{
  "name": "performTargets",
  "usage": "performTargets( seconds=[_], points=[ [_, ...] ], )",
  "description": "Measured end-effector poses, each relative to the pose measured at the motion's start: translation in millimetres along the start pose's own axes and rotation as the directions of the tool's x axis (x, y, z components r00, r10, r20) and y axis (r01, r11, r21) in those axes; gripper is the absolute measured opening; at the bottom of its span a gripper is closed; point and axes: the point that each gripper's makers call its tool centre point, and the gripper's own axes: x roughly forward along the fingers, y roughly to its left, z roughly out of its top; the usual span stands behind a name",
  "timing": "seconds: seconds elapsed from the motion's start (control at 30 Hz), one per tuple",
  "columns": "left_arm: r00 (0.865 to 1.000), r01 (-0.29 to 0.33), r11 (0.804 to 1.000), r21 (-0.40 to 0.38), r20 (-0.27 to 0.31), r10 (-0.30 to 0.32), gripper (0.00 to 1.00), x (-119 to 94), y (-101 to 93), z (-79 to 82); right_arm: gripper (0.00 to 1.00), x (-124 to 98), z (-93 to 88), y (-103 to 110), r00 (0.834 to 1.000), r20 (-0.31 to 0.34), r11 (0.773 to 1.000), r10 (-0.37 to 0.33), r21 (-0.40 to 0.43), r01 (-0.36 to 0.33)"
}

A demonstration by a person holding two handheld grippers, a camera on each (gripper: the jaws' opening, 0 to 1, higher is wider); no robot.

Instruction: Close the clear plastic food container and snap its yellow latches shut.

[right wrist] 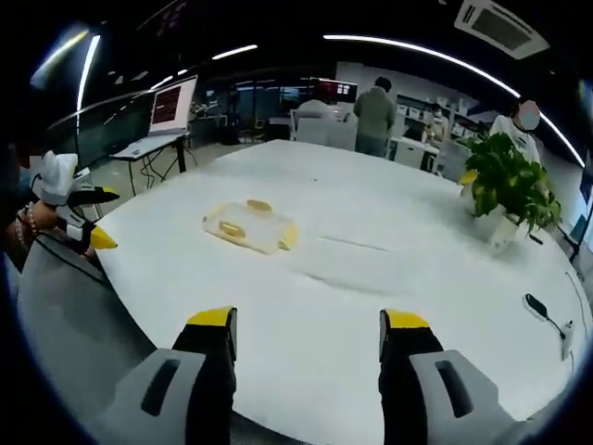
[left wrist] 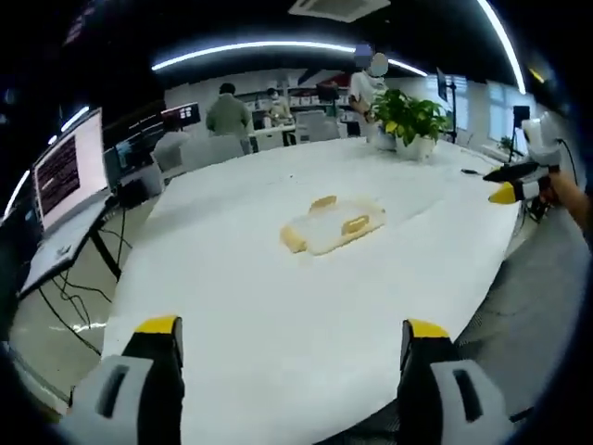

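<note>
A wide white table [left wrist: 278,306] is stretching away from both grippers, and in the right gripper view it [right wrist: 371,269] is running off toward an office at the far side. Beyond the far edge, people [left wrist: 229,113] are standing among desks. A screen [left wrist: 69,171] on a stand is glowing at the left of the left gripper view and is showing again at the far left of the right gripper view [right wrist: 171,104]. A green plant [left wrist: 412,119] in a white pot is sitting on the far right part of the table, and it [right wrist: 508,185] is sitting at the right in the right gripper view.

The container [left wrist: 335,223] is lying flat near the middle of the table, well apart from both grippers, with yellow latches [left wrist: 355,224] showing on it. In the right gripper view it [right wrist: 250,225] is lying left of centre.

The left gripper [left wrist: 292,348] is hovering over the near table edge with its yellow-tipped jaws spread wide and holding nothing. In the right gripper view it [right wrist: 93,218] is showing at the left edge, held by a hand.

The right gripper [right wrist: 309,336] is also hanging at the near edge, jaws spread and bare. It [left wrist: 514,184] is showing at the right of the left gripper view.

A small dark object [right wrist: 547,318], too small to identify, is lying near the right edge of the table.
</note>
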Motion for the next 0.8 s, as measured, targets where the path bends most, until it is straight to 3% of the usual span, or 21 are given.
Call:
performTargets(
  seconds=[0.03, 0.2, 0.27, 0.33, 0.43, 0.5, 0.6, 0.67, 0.73, 0.8],
  points=[
    [1.0, 0.011, 1.0, 0.017, -0.006, -0.011, 0.95, 3, 0.4, 0.6, 0.61, 3, 2.9, -3, 1.0, -0.003, 1.0, -0.004, -0.011, 0.004],
    [0.995, 0.099, 0.993, -0.056, 0.02, -0.098, 0.95, 15, 0.4, 15.9, 0.59, 14, 20.5, -6, 0.999, 0.016, 0.998, 0.044, -0.044, -0.043],
    [0.994, 0.108, 0.993, -0.05, 0.026, -0.106, 0.94, 18, 5.6, 23.6, 0.58, 21, 25.5, -7, 0.998, 0.002, 0.992, 0.07, -0.108, -0.07],
    [0.991, 0.123, 0.992, -0.008, 0.048, -0.122, 0.94, 23, 11.0, 36.1, 0.56, 27, 30.8, -7, 0.997, -0.009, 0.984, 0.083, -0.158, -0.083],
    [0.991, 0.135, 0.987, 0.088, -0.005, -0.135, 0.92, 35, 21.5, 45.0, 0.53, 40, 44.4, -7, 0.992, -0.014, 0.964, 0.124, -0.236, -0.124],
    [0.99, 0.144, 0.978, 0.149, -0.018, -0.142, 0.92, 43, 27.0, 53.8, 0.5, 49, 51.1, -16, 0.994, -0.038, 0.958, 0.105, -0.262, -0.112],
    [0.985, 0.171, 0.963, 0.208, -0.039, -0.167, 0.92, 55, 32.3, 66.7, 0.52, 60, 70.3, -14, 0.987, -0.027, 0.946, 0.158, -0.281, -0.159],
    [0.982, 0.189, 0.952, 0.239, -0.046, -0.184, 0.91, 60, 33.9, 74.9, 0.51, 65, 76.9, -9, 0.979, -0.054, 0.924, 0.198, -0.324, -0.204],
    [0.963, 0.268, 0.907, 0.326, -0.069, -0.26, 0.91, 71, 28.8, 83.2, 0.48, 75, 88.4, 2, 0.964, -0.082, 0.846, 0.252, -0.465, -0.26],
    [0.955, 0.296, 0.88, 0.373, -0.106, -0.276, 0.9, 77, 29.1, 84.5, 0.47, 82, 88.3, 9, 0.949, -0.141, 0.795, 0.282, -0.52, -0.313]
  ],
)
